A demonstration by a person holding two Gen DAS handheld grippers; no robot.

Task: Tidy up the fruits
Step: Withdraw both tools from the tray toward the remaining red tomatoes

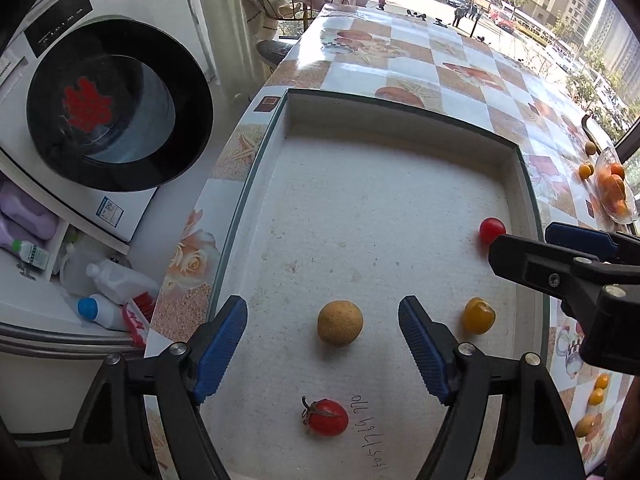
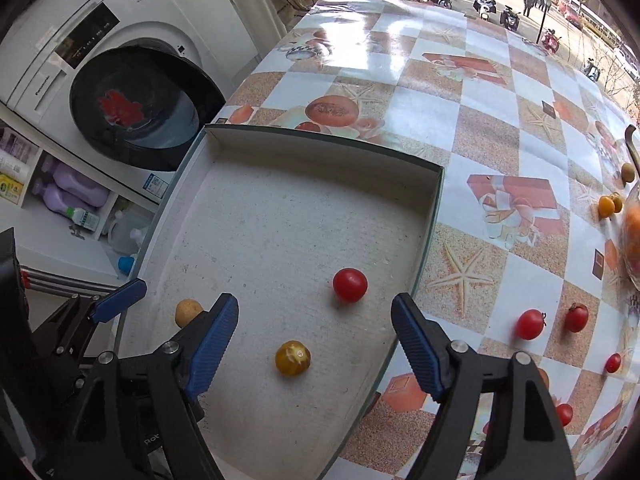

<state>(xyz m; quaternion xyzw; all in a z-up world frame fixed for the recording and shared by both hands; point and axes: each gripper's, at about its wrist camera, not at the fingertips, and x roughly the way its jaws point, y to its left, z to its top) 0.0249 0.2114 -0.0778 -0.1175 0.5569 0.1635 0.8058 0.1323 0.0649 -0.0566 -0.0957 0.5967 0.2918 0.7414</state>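
A shallow white box (image 1: pixel 296 108) (image 2: pixel 434 200) lies on the patterned table. In it lie a tan round fruit (image 1: pixel 340 323) (image 2: pixel 187 311), a yellow tomato (image 1: pixel 478 315) (image 2: pixel 293 357), a red tomato with a stem (image 1: pixel 325 417) and a round red tomato (image 1: pixel 492 230) (image 2: pixel 350 284). My left gripper (image 1: pixel 322 344) is open and empty above the box, with the tan fruit between its fingertips' line. My right gripper (image 2: pixel 314 338) is open and empty over the box's right part; it also shows in the left wrist view (image 1: pixel 520 246).
Loose red tomatoes (image 2: pixel 531 323) and small orange fruits (image 2: pixel 607 205) lie on the table right of the box. A clear bowl of oranges (image 1: pixel 614 190) stands at the far right. A washing machine (image 1: pixel 116 104) and shelves with bottles (image 1: pixel 108 276) stand left of the table.
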